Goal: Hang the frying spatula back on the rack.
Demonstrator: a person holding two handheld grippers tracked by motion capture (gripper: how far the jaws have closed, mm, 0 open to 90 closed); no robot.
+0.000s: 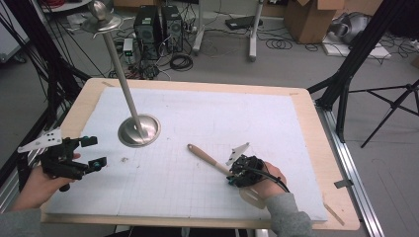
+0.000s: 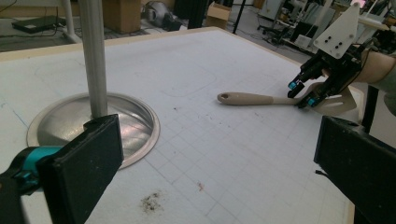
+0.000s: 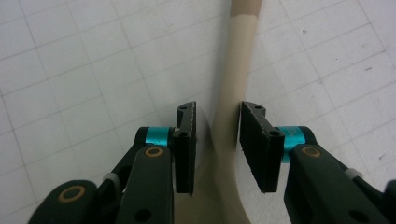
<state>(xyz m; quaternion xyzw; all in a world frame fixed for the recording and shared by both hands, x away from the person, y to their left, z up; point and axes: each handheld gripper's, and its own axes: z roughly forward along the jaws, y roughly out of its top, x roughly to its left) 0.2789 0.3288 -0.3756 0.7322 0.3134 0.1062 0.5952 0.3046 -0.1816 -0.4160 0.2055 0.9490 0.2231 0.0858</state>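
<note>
A beige spatula lies flat on the white grid mat, handle toward the centre, blade near the front right under a hand. My right gripper is down over its neck. In the right gripper view the jaws straddle the spatula neck: the right pad is at its edge and a gap shows on the left side, so the gripper is open. My left gripper hovers at the mat's left edge, wide open and holding nothing. From the left gripper view the spatula and the right gripper lie across the mat.
A metal stand with a round base and a slanting pole rises from the mat's left half, close to the left gripper. A dark speck of debris lies nearby. Computers, cables, boxes and tripod legs sit on the floor beyond the table.
</note>
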